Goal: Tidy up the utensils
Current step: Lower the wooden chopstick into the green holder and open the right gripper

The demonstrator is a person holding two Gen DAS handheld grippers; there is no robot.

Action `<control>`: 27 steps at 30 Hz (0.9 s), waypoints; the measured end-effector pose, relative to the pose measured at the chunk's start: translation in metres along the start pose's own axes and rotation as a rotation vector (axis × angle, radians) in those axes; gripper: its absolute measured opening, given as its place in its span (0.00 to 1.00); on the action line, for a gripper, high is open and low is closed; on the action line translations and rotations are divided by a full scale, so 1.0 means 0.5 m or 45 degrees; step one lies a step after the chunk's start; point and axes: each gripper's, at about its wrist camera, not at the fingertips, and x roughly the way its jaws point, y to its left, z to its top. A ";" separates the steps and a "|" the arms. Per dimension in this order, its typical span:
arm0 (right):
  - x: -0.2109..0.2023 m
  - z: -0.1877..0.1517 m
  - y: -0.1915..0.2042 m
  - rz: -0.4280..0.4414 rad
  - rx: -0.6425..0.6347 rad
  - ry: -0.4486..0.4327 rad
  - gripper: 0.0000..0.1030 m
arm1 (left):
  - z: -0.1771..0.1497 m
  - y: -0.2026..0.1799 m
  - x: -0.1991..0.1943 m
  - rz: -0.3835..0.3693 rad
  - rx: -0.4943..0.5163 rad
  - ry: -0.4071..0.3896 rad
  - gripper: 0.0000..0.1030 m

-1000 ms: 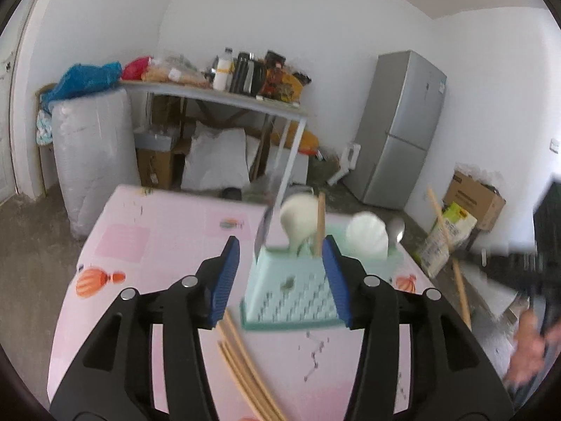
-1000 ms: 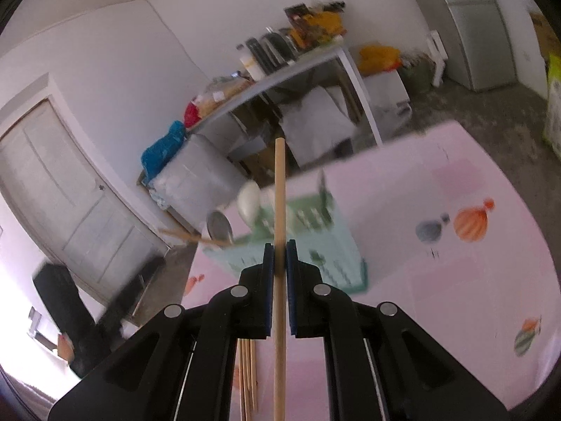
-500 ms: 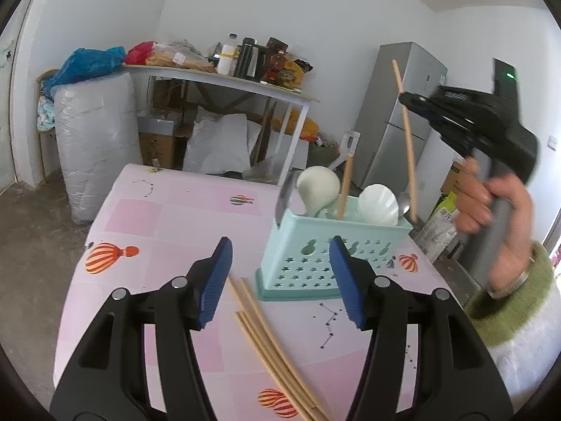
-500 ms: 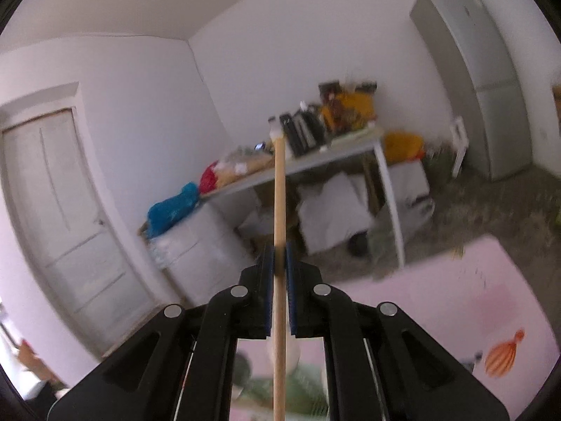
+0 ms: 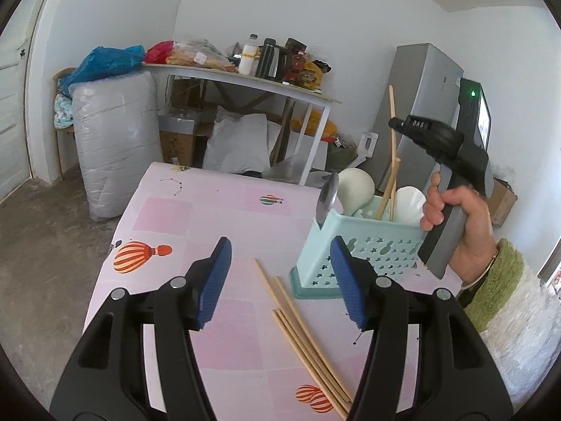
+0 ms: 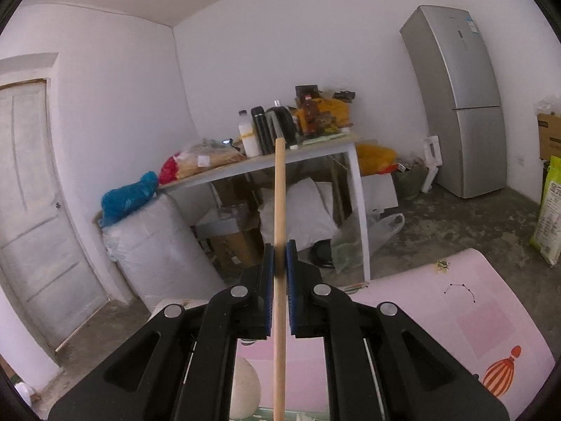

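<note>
Left gripper (image 5: pixel 280 280) now back from caddy (image 5: pixel 361 245), jaws just opened wider (empty); right gripper (image 6: pixel 279 259) stays clamped on chopstick (image 6: pixel 279 245).

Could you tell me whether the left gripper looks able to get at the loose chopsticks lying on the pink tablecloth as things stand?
Probably yes. The left gripper is open and empty, and the chopsticks lie bare on the tablecloth just below and ahead of it. The basket stands beside them, clear of the path.
</note>
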 end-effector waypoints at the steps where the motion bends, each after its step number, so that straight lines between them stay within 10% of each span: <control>1: -0.001 -0.002 0.001 -0.008 -0.006 -0.003 0.07 | 0.002 0.002 0.002 0.002 0.000 0.001 0.54; 27: -0.066 -0.068 0.037 -0.120 -0.166 -0.132 0.08 | 0.004 0.008 0.010 0.053 0.043 0.030 0.55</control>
